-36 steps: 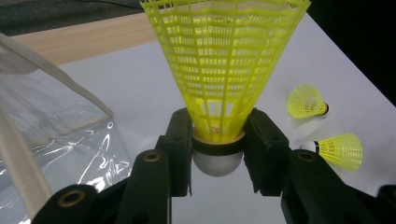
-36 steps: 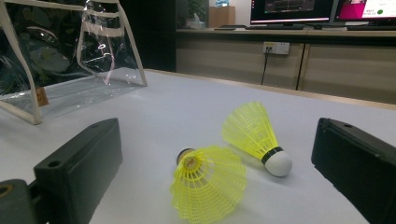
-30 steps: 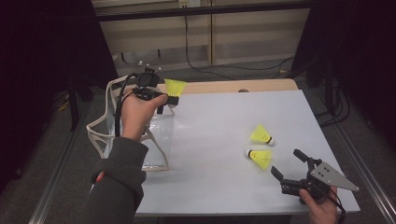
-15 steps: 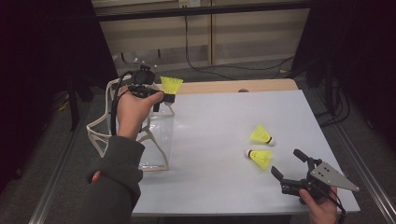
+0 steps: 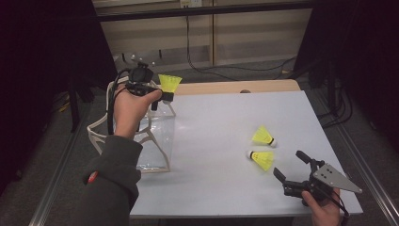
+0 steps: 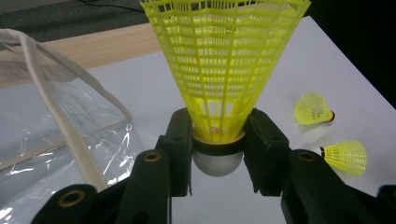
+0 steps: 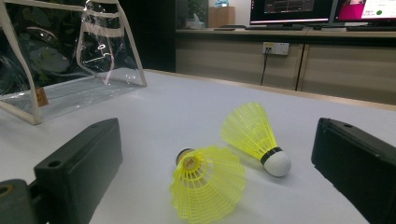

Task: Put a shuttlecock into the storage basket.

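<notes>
L gripper [image 5: 162,96] clamped on shuttlecock [image 5: 168,84] cork, skirt up, just right of clear bag [image 5: 155,141] mouth. R gripper [image 5: 294,169], jaws apart, idles near two more.

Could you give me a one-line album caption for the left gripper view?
A hand-held gripper pinches a yellow shuttlecock by its base beside a clear bag.

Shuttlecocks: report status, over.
Left gripper shut on shuttlecock by clear bag. Right gripper open, facing two shuttlecocks on table. Nothing between.
</notes>
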